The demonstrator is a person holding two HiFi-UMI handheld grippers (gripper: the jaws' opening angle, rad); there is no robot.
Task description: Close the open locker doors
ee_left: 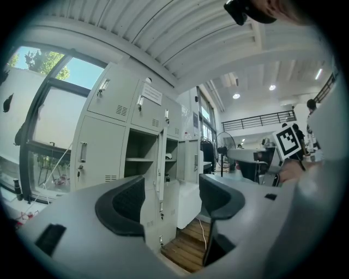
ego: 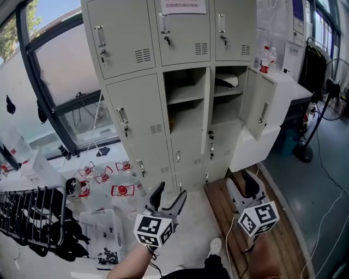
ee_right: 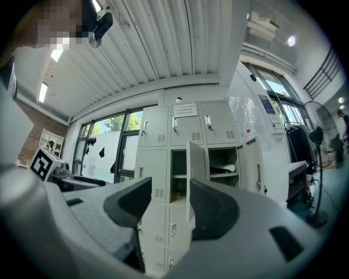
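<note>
My left tongs [ego: 170, 192] and right tongs [ego: 244, 184] both gape wide, empty. On the lockers [ego: 136, 106] ahead, well apart from me, 2 doors hang open: the middle door [ego: 205, 111] edge-on toward me, the right door [ego: 259, 103] swung out, nearer my right tongs.

Nothing here is legible to me. The white paper notice [ego: 184, 6] on the top middle locker door [ego: 182, 41] carries print too small to read. My left gripper [ego: 170, 192] and right gripper [ego: 242, 181] bear only black-and-white square markers [ego: 257, 219], with no letters or numbers.
</note>
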